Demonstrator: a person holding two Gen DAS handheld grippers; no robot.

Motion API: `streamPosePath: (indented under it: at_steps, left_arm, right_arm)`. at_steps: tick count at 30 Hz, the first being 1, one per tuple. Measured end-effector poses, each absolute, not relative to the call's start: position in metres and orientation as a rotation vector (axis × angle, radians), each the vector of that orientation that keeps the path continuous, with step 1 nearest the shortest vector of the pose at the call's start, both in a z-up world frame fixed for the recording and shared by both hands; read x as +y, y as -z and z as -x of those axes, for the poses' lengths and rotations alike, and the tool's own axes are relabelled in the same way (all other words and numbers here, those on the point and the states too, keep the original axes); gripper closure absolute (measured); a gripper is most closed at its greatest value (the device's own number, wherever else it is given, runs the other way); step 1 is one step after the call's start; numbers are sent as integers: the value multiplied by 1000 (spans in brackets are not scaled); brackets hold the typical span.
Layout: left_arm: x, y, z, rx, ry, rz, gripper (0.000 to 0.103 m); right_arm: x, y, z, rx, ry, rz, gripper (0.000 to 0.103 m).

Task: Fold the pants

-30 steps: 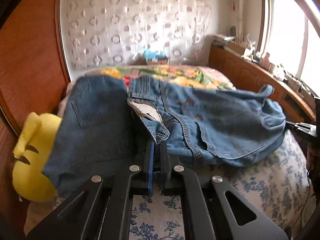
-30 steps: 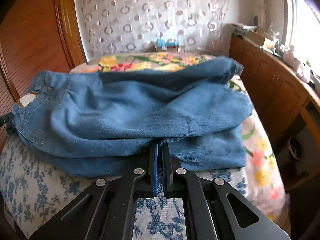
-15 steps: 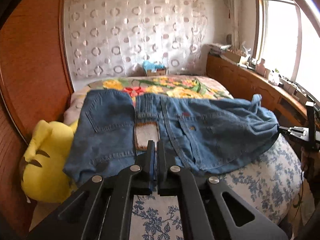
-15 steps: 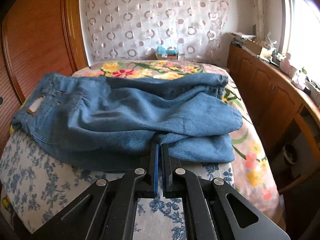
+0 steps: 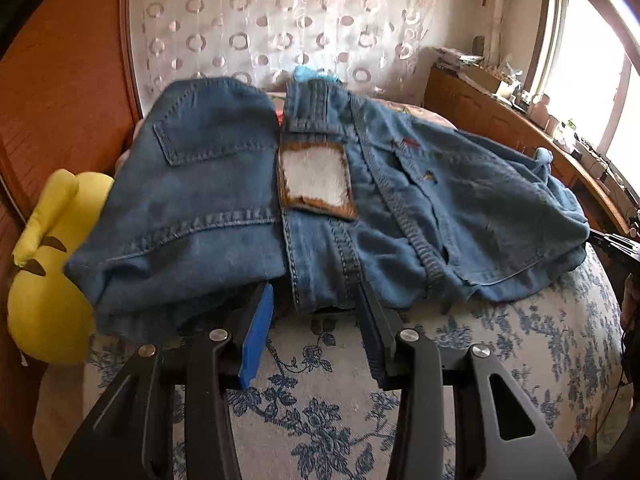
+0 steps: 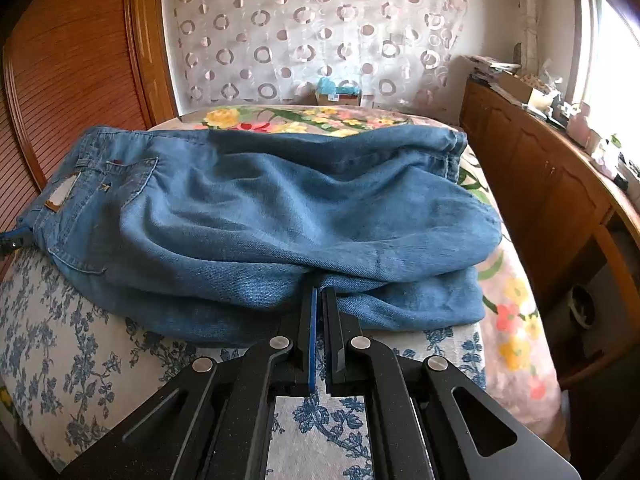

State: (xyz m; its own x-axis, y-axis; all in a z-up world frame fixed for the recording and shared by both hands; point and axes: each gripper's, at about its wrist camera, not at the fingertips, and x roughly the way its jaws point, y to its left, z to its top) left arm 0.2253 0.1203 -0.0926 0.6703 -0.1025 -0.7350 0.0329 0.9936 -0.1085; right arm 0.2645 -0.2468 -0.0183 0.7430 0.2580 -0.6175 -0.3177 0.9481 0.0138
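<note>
Blue denim pants [image 5: 360,200] lie folded on the bed, waistband with a white leather patch [image 5: 314,178] toward the left wrist view. My left gripper [image 5: 316,300] is open, its jaws spread wide at the waistband's near edge, with the cloth lying between the tips. In the right wrist view the folded legs [image 6: 300,216] lie in a thick stack. My right gripper [image 6: 320,292] is shut on the near edge of the denim stack. Its tips are tucked under the top fold.
A blue-flowered sheet [image 5: 320,400] covers the near bed; a bright floral cover [image 6: 304,118] lies behind. A yellow plush toy [image 5: 44,272] sits left of the pants. A wooden headboard [image 6: 60,80] is at left, a wooden cabinet [image 6: 552,184] at right.
My left gripper has opened and let go of the waistband, which now lies flat on the bed. The right gripper stays shut on the legs, lowered to the bed.
</note>
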Motion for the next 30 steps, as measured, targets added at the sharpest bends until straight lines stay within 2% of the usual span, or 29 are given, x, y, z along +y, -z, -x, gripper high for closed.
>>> streamPosePath:
  at_steps: [4, 6, 10, 11, 16, 19, 22, 23, 26, 30]
  left_arm:
    - [118, 95, -228, 817, 107, 104, 60]
    - [117, 93, -229, 807, 137, 108, 66]
    - [112, 86, -225, 762, 165, 89, 85]
    - [112, 83, -224, 751, 170, 94, 87]
    - [110, 78, -230, 758, 183, 78, 87]
    - [110, 86, -245, 808, 164, 73, 76]
    - [110, 94, -254, 842, 149, 79, 75]
    - [108, 94, -255, 839, 141, 75, 76]
    - [101, 86, -248, 802, 158, 68, 89]
    - [99, 65, -229, 731, 116, 52, 94]
  right_arm:
    - [-250, 21, -269, 671, -326, 86, 101]
    - [-251, 22, -270, 675, -330, 84, 101]
    - [-250, 28, -272, 683, -335, 78, 101]
    - [-249, 29, -272, 687, -336, 76, 101]
    - [-248, 30, -275, 695, -339, 71, 101]
    - [-248, 30, -277, 699, -341, 66, 101]
    - [-247, 30, -279, 702, -343, 57, 101]
    - [-247, 30, -279, 701, -343, 55, 101]
    - [-247, 30, -278, 691, -342, 49, 101]
    - [-248, 20, -266, 623, -317, 54, 101]
